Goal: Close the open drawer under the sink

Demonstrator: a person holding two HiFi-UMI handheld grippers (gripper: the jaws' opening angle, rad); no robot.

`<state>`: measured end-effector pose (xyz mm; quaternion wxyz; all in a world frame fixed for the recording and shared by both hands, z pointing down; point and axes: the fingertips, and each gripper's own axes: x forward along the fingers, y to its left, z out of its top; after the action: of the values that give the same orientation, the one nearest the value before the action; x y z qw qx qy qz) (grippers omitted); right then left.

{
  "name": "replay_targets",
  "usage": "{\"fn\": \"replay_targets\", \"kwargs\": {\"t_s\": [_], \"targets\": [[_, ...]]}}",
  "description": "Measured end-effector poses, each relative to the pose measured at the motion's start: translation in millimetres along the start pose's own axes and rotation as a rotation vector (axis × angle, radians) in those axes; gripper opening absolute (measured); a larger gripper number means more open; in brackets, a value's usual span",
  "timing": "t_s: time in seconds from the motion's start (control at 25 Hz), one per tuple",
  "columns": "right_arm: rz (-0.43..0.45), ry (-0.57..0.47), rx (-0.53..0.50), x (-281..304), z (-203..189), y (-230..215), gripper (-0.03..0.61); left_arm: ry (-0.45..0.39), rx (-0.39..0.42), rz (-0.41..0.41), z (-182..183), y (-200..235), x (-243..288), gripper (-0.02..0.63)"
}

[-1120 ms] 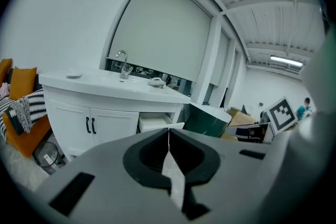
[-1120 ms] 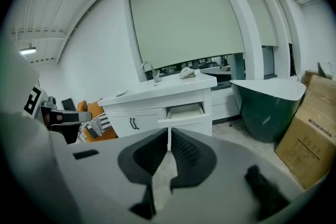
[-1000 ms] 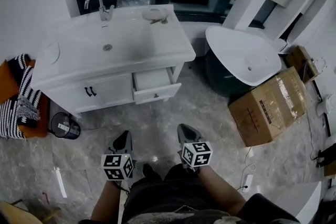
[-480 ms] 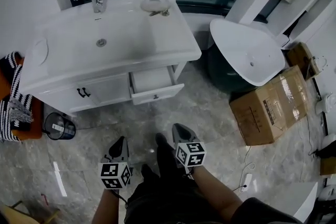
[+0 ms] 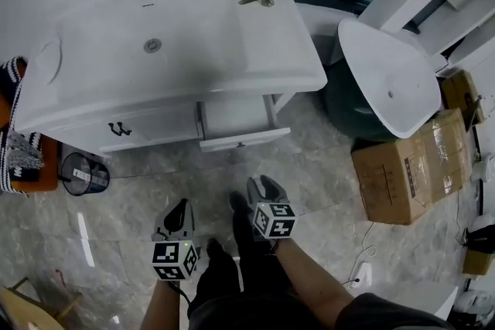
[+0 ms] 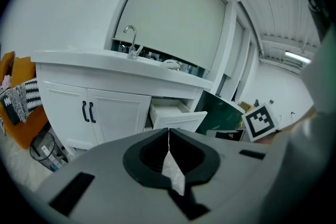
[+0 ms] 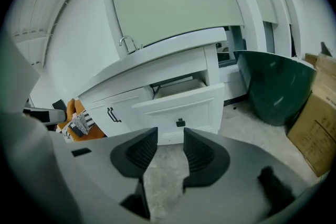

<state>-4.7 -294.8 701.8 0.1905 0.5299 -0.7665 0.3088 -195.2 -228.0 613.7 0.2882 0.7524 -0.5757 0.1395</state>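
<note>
White rigid drawer [image 5: 243, 138] sits open mid-frame under the sink [image 5: 203, 58], probably light-sliding; push its flat front. Jaws of the right gripper [image 5: 264, 185] have just opened, empty; the left gripper [image 5: 179, 210] is pinched closed.

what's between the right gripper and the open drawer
Only bare floor before the drawer, seen in the head and right gripper views. The right gripper has just been opening its jaws, nothing between them.
</note>
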Motion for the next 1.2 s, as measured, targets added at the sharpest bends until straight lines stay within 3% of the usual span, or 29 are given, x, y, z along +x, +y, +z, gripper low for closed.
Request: {"fn": "replay_targets", "kwargs": {"t_s": [0.4,0.8,1.2], "targets": [[-0.042,0.060,-0.076,100,-8,-27,0.153,0.052,-0.001,0.035,-13,22,74,0.015],[-0.005,0.074,-0.094,158,-14,-33,0.155,0.091,-0.056,0.049,-44,22,116,0.015],[0.055,0.114,-0.099,189,-16,-33,0.153,0.140,-0.072,0.071,-58,21,125,0.015]]}}
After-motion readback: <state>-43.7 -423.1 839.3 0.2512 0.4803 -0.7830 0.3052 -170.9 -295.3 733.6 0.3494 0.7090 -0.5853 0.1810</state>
